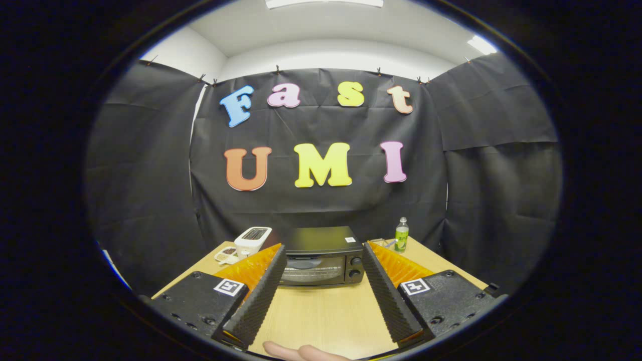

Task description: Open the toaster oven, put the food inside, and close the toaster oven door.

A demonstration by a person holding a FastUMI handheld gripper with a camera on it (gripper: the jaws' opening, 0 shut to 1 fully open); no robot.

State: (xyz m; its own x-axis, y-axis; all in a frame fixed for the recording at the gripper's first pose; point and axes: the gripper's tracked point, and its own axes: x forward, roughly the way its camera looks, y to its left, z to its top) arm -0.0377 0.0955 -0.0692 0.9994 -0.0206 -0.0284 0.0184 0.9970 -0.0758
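The black metal toaster oven (322, 254), boxy with a glass door, sits in the lower middle of the frame at the far end of the light wooden bench (326, 316), beyond the fingers (261, 291) and framed between them. The gripper (323, 255) holds nothing: its two black ribbed fingers, backed in orange, are spread wide with bare bench between them. The oven door looks closed; a dark handle seems to run along its top edge, and that bar is likely the place to take hold, pulling outward and down. The oven probably weighs enough to stay put under a gentle pull, though its smooth feet might slide on the bench; the glass is stiff and breakable, so a hard knock would be risky. Two round knobs (355, 267) sit on the oven's right side. A white toaster (253, 239) stands to the oven's left, with a small white dish (226, 254) just before it that may hold the food, too small to tell. A green bottle (402, 234) stands to the right. Part of a hand (301, 352) shows at the bottom centre. Black cloth walls the booth under a white ceiling.
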